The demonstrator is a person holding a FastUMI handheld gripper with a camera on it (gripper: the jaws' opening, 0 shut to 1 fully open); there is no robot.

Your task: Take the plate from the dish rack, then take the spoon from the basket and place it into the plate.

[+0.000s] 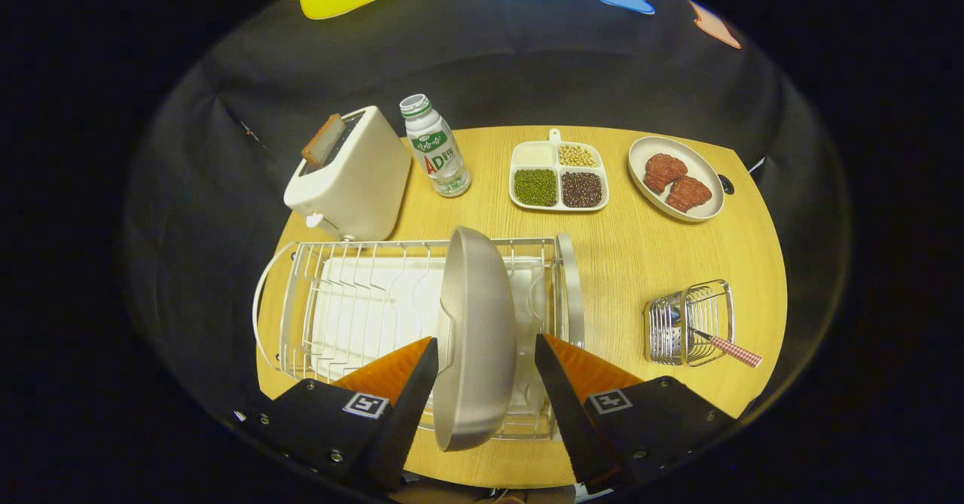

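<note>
Your gripper (482,372) has its fingers spread apart, one on each side of the plate (474,338), neither clearly pressing on it. The plate stands on edge in the dish rack (354,300), right between your fingers. Off to the right of the right finger, the spoon (715,342) sits in the small wire basket (689,323), its checked handle poking out over the table (640,255).

Place: mock kitchen in a cloth-walled booth
Evidence: toaster (348,176), dish rack (361,300), divided bean tray (558,176), cutlery basket (690,322) on round wooden table (648,255)
</note>
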